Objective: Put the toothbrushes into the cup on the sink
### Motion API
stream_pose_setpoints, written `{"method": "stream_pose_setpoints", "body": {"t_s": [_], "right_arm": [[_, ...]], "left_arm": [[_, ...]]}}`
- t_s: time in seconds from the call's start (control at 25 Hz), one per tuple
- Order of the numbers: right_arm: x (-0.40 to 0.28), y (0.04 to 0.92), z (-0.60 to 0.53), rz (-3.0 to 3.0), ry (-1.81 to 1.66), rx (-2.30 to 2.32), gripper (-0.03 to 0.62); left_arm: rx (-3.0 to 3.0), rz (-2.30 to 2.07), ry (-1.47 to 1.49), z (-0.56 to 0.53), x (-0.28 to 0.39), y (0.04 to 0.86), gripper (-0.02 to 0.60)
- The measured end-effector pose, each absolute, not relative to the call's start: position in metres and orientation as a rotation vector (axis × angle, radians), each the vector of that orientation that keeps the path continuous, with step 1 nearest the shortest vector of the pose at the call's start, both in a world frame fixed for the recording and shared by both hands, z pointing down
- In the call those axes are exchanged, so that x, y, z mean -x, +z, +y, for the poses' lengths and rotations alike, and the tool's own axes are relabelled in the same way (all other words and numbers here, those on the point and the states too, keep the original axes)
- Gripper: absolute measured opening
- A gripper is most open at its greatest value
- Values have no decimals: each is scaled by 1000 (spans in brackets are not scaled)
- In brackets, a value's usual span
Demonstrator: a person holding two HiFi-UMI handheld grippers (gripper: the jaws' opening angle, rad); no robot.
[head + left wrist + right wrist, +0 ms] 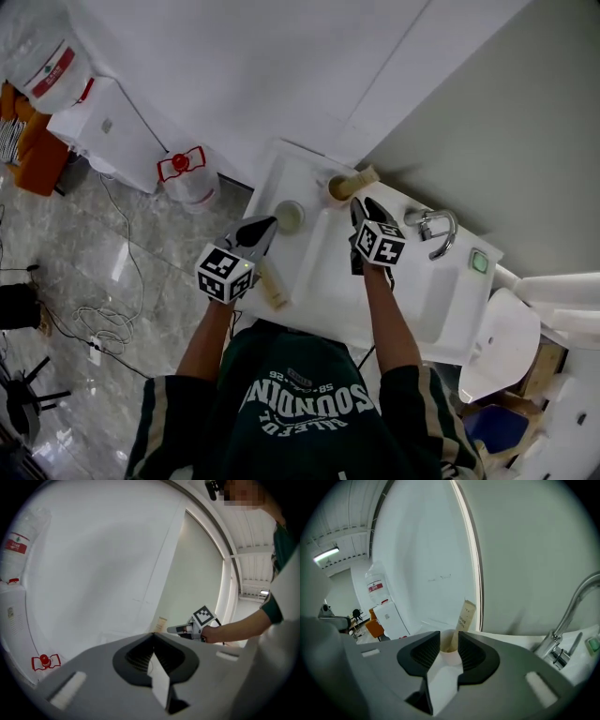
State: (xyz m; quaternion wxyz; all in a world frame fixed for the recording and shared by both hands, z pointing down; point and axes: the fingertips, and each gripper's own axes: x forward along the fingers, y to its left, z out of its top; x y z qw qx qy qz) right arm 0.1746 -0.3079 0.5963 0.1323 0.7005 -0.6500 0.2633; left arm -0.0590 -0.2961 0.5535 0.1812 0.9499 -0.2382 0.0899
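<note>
A pale cup (337, 190) stands on the back rim of the white sink (441, 309), with a tan toothbrush box (362, 177) leaning out of it. My right gripper (364, 204) hovers just in front of that cup, open. In the right gripper view the cup (449, 654) and the box (464, 618) show through the gap between the jaws, and the pads touch neither. A second tan toothbrush box (273, 285) lies flat on the sink's left ledge. My left gripper (270, 223) hangs above that ledge, shut and empty, with its tips (153, 635) meeting.
A greenish cup (290, 216) stands on the left ledge near the left gripper's tip. A chrome faucet (432, 228) rises right of the right gripper, and a green soap (480, 262) lies beyond it. A white wall runs behind. Water bottles (190, 177) stand on the floor at left.
</note>
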Motion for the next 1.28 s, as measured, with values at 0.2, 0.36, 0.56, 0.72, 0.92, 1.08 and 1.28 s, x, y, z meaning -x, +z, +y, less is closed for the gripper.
{"method": "stream_pose_setpoints", "body": {"t_s": [0.2,0.36,0.56,0.72,0.92,1.08,1.28], "right_arm": [[-152,568,-289,-2000,673,-2027,3],[-135,540,-271,-2113,574,-2009,3],[-130,520,-251,-2201,523,-1962,3],[-130,520,-245,-2227,519,-1927,3],[-105,522,-247,-2314,540,-1813,3],[-70,528,-253,-2383,523,-1689,3],[-21,536,-262,-2503,560,-1504,3]], "left_arm": [[-2699,-668,245,-296,57,546,51],[-2712,-685,243,-294,58,537,51],[-2725,-717,227,-285,58,526,51],[-2720,-740,225,-279,56,524,51],[-2737,-787,275,-276,68,526,51],[-2708,-872,296,-275,93,532,51],[-2645,-977,306,-272,133,541,51]]}}
